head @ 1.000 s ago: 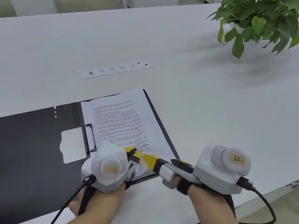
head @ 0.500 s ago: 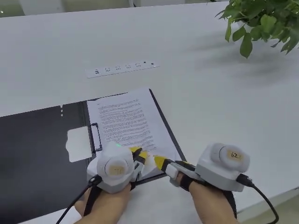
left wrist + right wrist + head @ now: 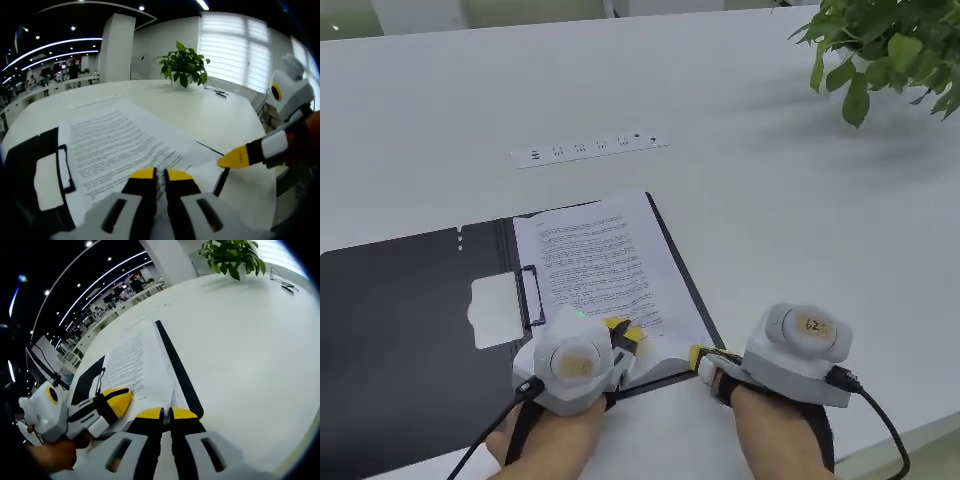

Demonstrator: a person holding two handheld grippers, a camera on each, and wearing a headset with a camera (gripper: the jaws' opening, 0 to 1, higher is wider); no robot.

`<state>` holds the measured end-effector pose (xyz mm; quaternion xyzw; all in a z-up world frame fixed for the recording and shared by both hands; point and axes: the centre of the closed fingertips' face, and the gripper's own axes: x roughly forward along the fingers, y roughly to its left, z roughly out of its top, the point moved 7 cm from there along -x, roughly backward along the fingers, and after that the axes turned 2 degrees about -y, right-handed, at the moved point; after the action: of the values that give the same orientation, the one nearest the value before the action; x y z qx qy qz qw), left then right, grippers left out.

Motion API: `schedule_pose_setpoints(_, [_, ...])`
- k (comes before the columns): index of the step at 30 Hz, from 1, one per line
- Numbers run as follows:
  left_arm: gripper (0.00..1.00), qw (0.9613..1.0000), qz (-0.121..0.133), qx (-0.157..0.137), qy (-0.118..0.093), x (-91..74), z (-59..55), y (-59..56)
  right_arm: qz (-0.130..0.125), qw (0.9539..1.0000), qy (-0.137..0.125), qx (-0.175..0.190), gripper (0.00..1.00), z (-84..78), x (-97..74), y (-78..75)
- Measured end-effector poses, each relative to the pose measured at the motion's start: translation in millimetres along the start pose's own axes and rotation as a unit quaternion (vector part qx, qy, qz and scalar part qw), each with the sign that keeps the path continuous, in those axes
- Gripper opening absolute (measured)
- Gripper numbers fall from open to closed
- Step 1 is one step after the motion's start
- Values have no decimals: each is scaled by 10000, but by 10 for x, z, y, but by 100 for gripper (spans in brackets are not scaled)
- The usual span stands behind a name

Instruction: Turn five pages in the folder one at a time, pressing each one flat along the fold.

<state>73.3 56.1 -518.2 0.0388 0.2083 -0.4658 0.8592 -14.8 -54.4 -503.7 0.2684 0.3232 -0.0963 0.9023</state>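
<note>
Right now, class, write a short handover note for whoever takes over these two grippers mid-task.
Left gripper: jaws together, tips at the lower edge of the top page.
Right gripper: jaws together at that page's lower right corner; a pinch cannot be confirmed.
Folder lies open, its left cover bare black.
Done: no turned page lies on that cover.
Left: seemingly all five turns, each pressed flat along the fold.

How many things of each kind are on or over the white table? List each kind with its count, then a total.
Grippers: 2 (left gripper, right gripper)
Black folder: 1
Stack of printed pages: 1
Socket strip: 1
Green plant: 1
Total: 6
</note>
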Motion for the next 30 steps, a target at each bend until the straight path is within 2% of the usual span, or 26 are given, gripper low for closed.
schedule_pose_setpoints(4, [6, 10000, 11, -11, 2, -3, 0, -1, -32, 10000, 23, 6, 0, -1, -8, -12])
schedule_pose_setpoints(12, [6, 10000, 40, -67, 51, 2, 14, 1, 25, 9999, -38, 143, 0, 1, -29, -3])
schedule_pose_setpoints(17, [5, 9992, 43, -393, 100, -28, 27, 7, 108, 9995, -217, 183, 0, 40, -100, 10])
schedule_pose_setpoints(20, [3, 9987, -77, -496, 86, -82, 39, 7, 205, 9990, -302, 254, 0, 75, -141, 34])
schedule_pose_setpoints(22, [8, 9988, -145, -475, 3, -137, 66, -5, 306, 9984, -373, 299, 0, 107, -178, 76])
schedule_pose_setpoints(23, [13, 9989, -137, -438, -128, -168, 98, 9, 335, 9982, -392, 319, 0, 118, -195, 90])
schedule_pose_setpoints(26, [14, 9983, -166, -521, -223, -268, 161, 30, 491, 9969, -493, 369, 0, 166, -251, 173])
schedule_pose_setpoints(28, [21, 9983, -167, -513, -235, -333, 197, 54, 593, 9957, -578, 404, 0, 202, -299, 235])
schedule_pose_setpoints(29, [25, 9983, -168, -484, -266, -371, 220, 71, 659, 9950, -616, 426, 0, 218, -321, 268])
schedule_pose_setpoints(30, [25, 9985, -172, -321, -420, -449, 276, 103, 722, 9942, -650, 456, 0, 233, -341, 304])
